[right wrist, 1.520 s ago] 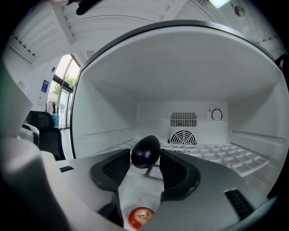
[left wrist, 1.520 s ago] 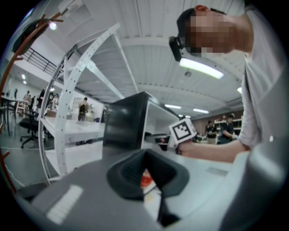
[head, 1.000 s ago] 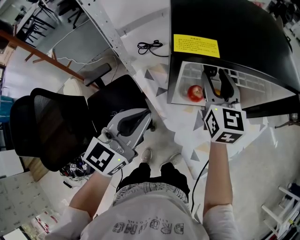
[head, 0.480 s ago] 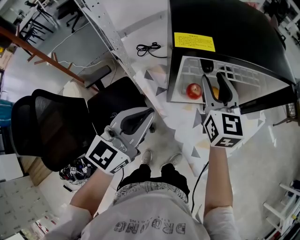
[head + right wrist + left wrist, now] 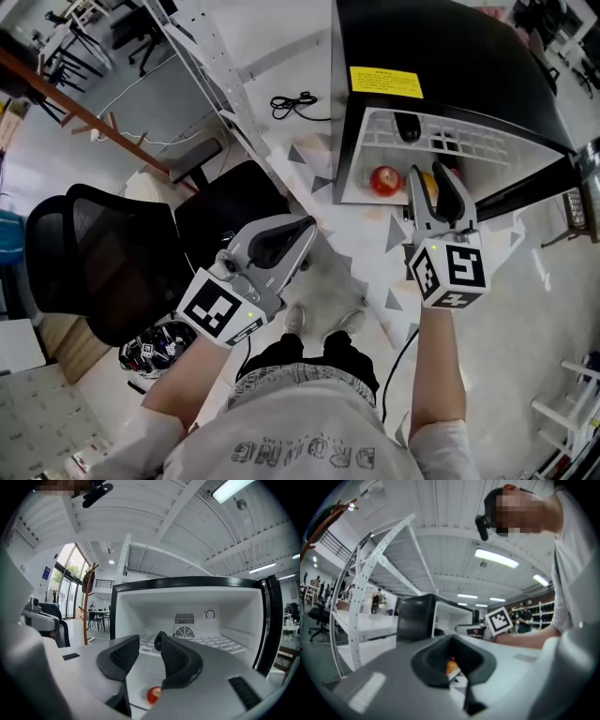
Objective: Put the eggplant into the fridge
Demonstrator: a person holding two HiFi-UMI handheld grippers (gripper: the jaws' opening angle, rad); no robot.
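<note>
The dark eggplant lies on the white upper shelf of the open black fridge. In the right gripper view the eggplant shows on that shelf beyond the jaws. My right gripper hovers just outside the fridge opening, open, nothing between its fingers; its jaws have just been closing. Below the shelf sits a red apple, with something orange beside it. My left gripper hangs over the floor to the left of the fridge, fingertips together and empty.
The fridge door stands open at the right. A black office chair is at the left, a slanted metal frame and a black cable lie behind it. The person's feet stand below the grippers.
The right gripper has drawn back from the fridge opening, and its jaws stand narrower. The eggplant stays on the shelf. The left gripper has drifted slightly up and to the right.
</note>
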